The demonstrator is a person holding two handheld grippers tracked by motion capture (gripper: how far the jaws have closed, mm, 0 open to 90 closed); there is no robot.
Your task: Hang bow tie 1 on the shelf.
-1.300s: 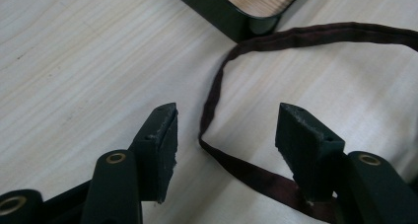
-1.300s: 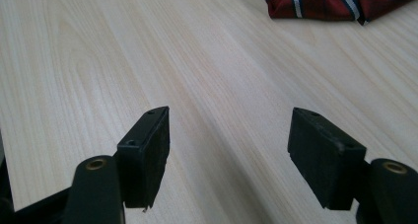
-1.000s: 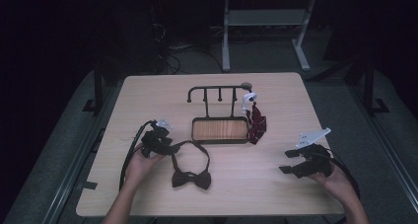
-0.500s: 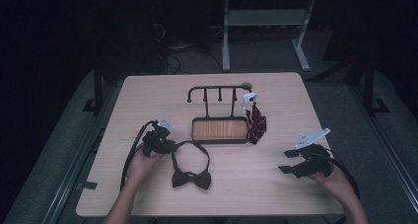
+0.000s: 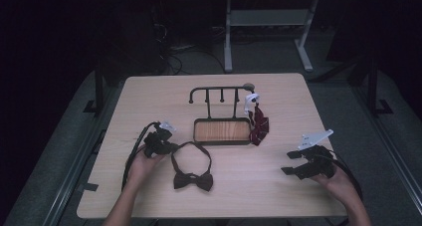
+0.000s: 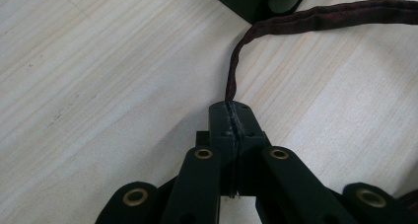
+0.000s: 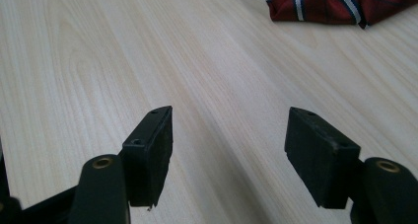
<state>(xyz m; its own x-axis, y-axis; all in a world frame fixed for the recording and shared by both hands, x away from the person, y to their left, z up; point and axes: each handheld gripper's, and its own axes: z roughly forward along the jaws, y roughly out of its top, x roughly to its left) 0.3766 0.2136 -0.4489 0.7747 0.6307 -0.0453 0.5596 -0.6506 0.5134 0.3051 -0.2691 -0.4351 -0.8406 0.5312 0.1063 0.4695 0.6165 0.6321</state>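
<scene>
Black left gripper (image 5: 166,147) just closed, clamped on strap of one dark bow tie (image 5: 193,180) lying left of centre on wooden table (image 5: 149,91). One rack (image 5: 220,131), one red striped tie (image 5: 258,124). Right gripper (image 5: 293,162) agape, empty.

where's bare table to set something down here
Free: the stretch between the dark bow tie and the right hand-held gripper, plus the far strip behind the hook rack. Crowded: the middle, where its wooden tray, the red striped tie and the left hand-held gripper cluster.
</scene>
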